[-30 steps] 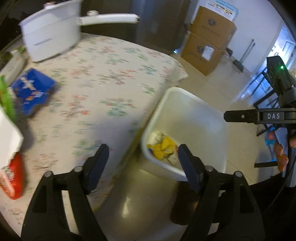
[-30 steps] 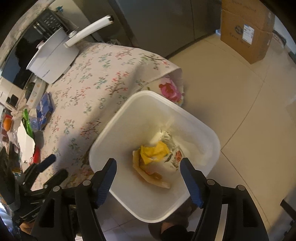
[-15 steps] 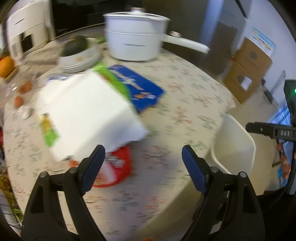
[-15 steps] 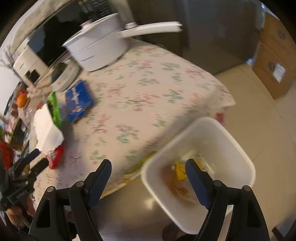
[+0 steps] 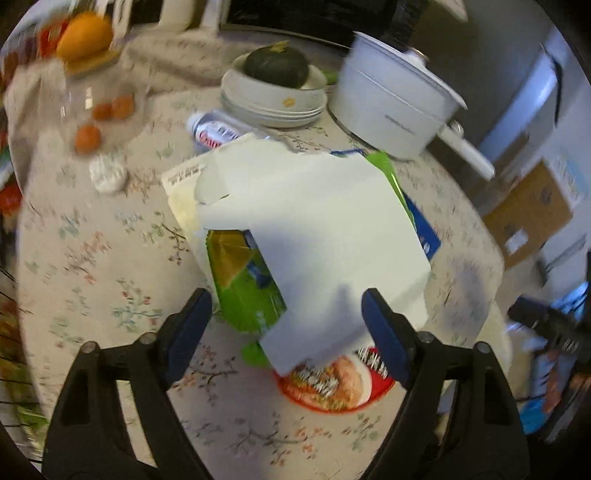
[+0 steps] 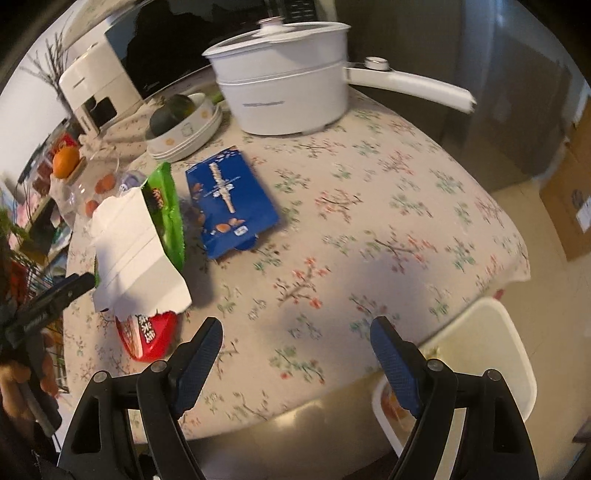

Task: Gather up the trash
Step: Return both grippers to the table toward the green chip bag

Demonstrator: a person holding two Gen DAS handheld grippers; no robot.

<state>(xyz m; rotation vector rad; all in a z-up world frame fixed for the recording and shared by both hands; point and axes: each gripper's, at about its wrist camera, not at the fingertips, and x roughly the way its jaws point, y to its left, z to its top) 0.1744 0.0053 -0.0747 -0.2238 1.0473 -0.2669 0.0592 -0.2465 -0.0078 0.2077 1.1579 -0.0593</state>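
A heap of packaging lies on the flowered tablecloth. It is made up of a torn white carton, a green snack bag, a red noodle-cup lid and a blue box. My left gripper hovers over the heap with its jaws closing. The carton's lower end shows between the fingers, and the pads do not press on it. My right gripper is open and empty above the table's near edge. The white bin, with trash in it, stands on the floor at lower right.
At the back of the table stand a white pot with a long handle and stacked bowls holding a dark squash. A water bottle, a crumpled tissue and an orange lie at the left. Cardboard boxes sit on the floor.
Both grippers swung away from the bin toward the table. The left one now hangs over the packaging heap. The right one is over the table edge, with the bin at lower right.
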